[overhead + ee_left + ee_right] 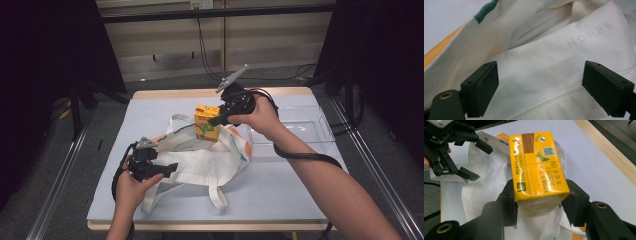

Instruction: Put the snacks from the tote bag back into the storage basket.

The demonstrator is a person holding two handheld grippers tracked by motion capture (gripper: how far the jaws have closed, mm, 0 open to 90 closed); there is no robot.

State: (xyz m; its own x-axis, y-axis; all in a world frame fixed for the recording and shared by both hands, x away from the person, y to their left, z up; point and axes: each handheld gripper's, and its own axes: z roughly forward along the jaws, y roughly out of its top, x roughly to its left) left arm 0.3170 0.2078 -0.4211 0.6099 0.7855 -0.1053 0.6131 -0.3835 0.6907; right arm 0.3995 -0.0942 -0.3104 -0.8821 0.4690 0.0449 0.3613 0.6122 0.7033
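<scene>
A yellow drink carton [203, 114] hangs just above the mouth of a white tote bag [200, 160] that lies flat on the table. My right gripper [212, 121] is shut on the carton's lower end; in the right gripper view the carton [536, 165] sits squarely between the two jaws of that gripper [539, 202], over the bag [489, 182]. My left gripper [170, 169] is at the bag's left side, open. In the left gripper view its jaws [540, 92] stand wide apart over the bag cloth [549, 62], gripping nothing. The right gripper view also shows the left gripper [480, 162] open.
A clear plastic tray [320, 125] stands at the right of the table. The bag has orange and green trim and loose straps [217, 196] trailing toward the front edge. Pale blue table cover [280, 185] lies bare at front right. Dark curtains flank the table.
</scene>
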